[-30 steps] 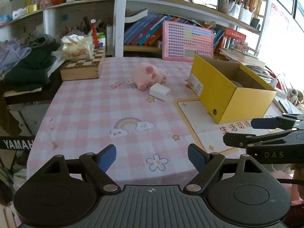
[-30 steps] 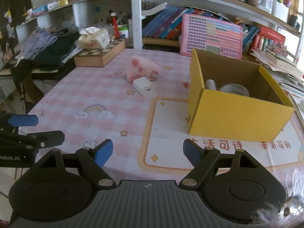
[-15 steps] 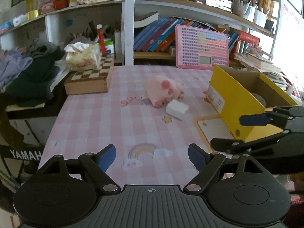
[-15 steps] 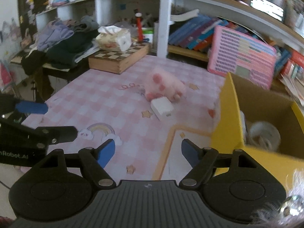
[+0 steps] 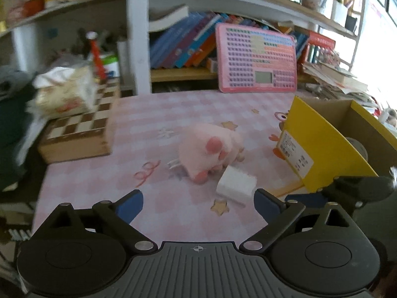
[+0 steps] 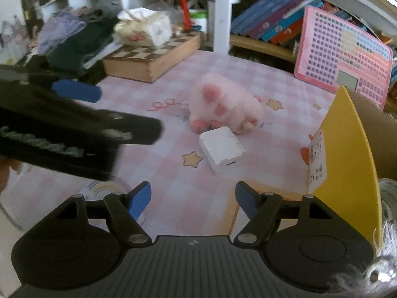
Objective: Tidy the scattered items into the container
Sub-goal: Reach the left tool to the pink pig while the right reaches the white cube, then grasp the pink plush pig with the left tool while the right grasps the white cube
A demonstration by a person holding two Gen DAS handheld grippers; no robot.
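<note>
A pink plush toy [image 5: 211, 149] lies on the pink checked tablecloth, with a small white box-shaped item [image 5: 236, 186] touching its near side. Both show in the right wrist view too: the plush [image 6: 223, 104] and the white item [image 6: 220, 149]. The yellow cardboard box [image 5: 320, 149] stands to their right; it also shows in the right wrist view [image 6: 347, 154], with a roll of tape inside. My left gripper [image 5: 198, 202] is open and empty, a short way before the white item. My right gripper [image 6: 193, 197] is open and empty, also facing it.
A wooden chessboard box [image 5: 79, 134] with a tissue pack [image 5: 64, 94] on it stands at the back left. A pink calculator board [image 5: 255, 59] leans on the bookshelf behind. Dark clothes [image 6: 74, 37] are piled at the left. The left gripper's fingers [image 6: 77, 90] cross the right wrist view's left side.
Both grippers have moved forward toward the plush toy and the white item, which now look larger and closer. Both stay open and empty.
</note>
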